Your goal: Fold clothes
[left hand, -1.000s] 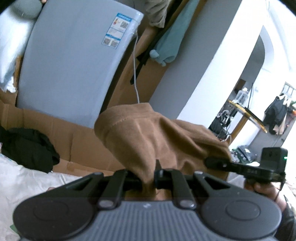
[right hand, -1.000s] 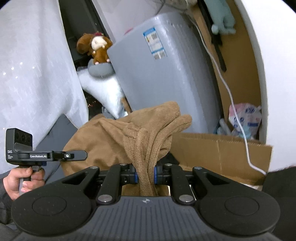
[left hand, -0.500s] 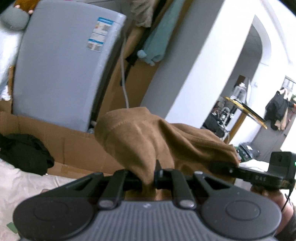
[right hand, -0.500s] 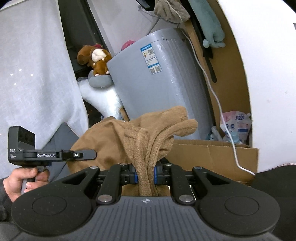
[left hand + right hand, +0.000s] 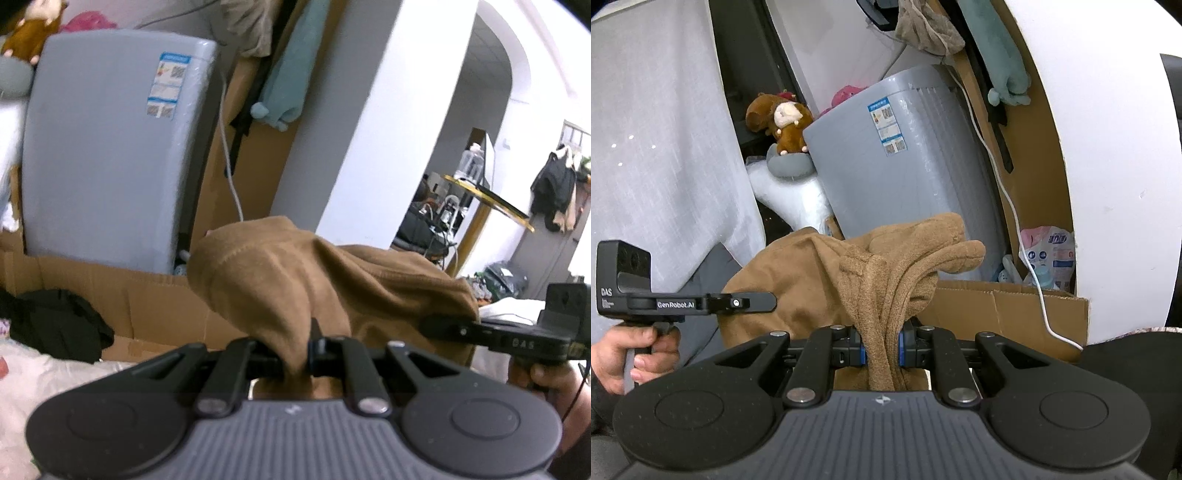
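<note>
The left gripper is matte black with silver pivot screws, round side discs and a ribbed grey housing. The right gripper matches it, with blue pads; white "GenRobot.AI" and "DAS" lettering marks the left gripper's side.

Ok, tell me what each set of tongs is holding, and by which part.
Both hold the brown garment: the left tongs pinch smooth cloth, the right tongs a bunched ribbed edge.
</note>
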`<action>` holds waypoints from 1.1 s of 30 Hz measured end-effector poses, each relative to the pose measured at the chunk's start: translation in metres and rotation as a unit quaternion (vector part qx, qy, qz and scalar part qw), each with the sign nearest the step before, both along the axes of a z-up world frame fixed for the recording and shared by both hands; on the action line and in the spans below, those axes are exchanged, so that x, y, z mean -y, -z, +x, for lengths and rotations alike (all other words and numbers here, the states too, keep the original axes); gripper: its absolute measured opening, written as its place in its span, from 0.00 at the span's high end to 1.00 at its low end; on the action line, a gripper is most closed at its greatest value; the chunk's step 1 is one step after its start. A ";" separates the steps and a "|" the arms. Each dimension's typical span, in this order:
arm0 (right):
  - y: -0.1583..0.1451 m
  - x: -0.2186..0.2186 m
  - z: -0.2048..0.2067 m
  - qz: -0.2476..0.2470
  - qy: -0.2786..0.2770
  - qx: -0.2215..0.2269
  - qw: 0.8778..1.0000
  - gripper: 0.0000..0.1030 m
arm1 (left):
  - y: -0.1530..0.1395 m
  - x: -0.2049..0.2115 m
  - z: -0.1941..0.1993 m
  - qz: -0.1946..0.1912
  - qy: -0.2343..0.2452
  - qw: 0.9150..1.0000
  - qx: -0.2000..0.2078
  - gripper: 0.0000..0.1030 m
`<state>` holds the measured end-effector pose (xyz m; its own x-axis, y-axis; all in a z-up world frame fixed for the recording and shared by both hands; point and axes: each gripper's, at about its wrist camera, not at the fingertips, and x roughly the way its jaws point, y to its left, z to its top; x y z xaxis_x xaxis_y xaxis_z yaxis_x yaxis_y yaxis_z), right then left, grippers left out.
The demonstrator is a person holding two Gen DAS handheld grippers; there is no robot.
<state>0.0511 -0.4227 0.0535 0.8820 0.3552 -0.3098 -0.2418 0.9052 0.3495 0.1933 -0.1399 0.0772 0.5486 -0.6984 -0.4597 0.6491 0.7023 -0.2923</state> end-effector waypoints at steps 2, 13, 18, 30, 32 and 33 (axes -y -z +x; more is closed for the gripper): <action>-0.004 0.006 -0.006 -0.001 0.003 0.005 1.000 0.85 | -0.005 0.005 -0.003 -0.001 0.008 1.000 0.006 0.88; -0.003 0.049 -0.035 -0.026 0.057 -0.001 0.998 0.85 | 0.014 0.063 0.003 -0.010 0.074 0.997 0.009 0.88; 0.006 0.073 -0.046 -0.034 0.092 -0.013 0.995 0.85 | 0.035 0.100 0.005 -0.013 0.114 0.993 -0.004 0.88; 0.030 0.122 -0.051 -0.040 0.137 -0.046 0.989 0.85 | 0.062 0.154 0.006 -0.008 0.151 0.988 -0.011 0.88; 0.034 0.127 -0.050 -0.040 0.143 -0.050 0.988 0.85 | 0.066 0.160 0.006 -0.007 0.155 0.988 -0.011 0.88; 0.035 0.128 -0.051 -0.040 0.144 -0.050 0.988 0.85 | 0.067 0.161 0.006 -0.007 0.156 0.988 -0.012 0.88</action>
